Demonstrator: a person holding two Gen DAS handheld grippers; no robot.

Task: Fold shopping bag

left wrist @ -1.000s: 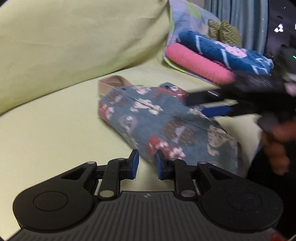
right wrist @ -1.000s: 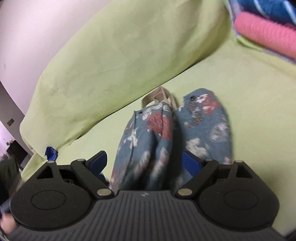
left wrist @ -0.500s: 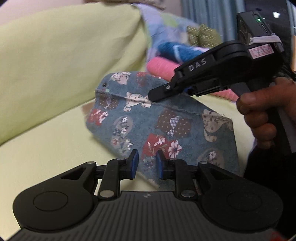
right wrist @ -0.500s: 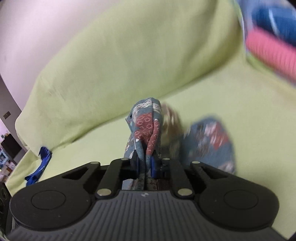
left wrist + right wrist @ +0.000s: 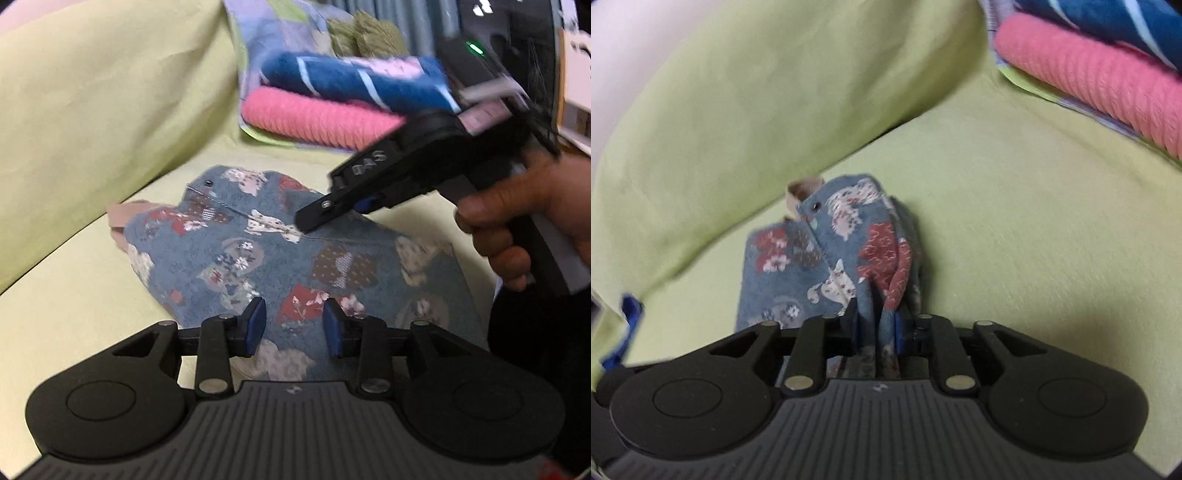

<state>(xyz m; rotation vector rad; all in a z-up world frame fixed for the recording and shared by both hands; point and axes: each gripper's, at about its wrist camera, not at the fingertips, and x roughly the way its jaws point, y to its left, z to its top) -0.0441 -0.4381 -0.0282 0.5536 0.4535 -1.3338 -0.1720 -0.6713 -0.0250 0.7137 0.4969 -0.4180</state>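
Observation:
The shopping bag (image 5: 258, 258), blue cloth with red and white patches, lies folded on the green sofa seat (image 5: 55, 295). Its beige handle (image 5: 122, 218) sticks out at the far left end. In the left wrist view my left gripper (image 5: 293, 325) hovers at the bag's near edge. Its jaws are opening, with cloth beneath them but not pinched. My right gripper (image 5: 314, 218) comes in from the right with its tips on the bag's top fold. In the right wrist view the right gripper (image 5: 877, 325) has bunched folds of the bag (image 5: 849, 240) between its pads, and its jaws are starting to open.
A pink towel (image 5: 314, 118) and a blue towel (image 5: 351, 77) are stacked on patterned cloth at the back right. The green back cushion (image 5: 92, 110) rises on the left. A hand (image 5: 517, 229) holds the right gripper's handle.
The right gripper went from wide open around the bag to pinching a fold, lifted it and brought it down onto the bag. The left jaws widened.

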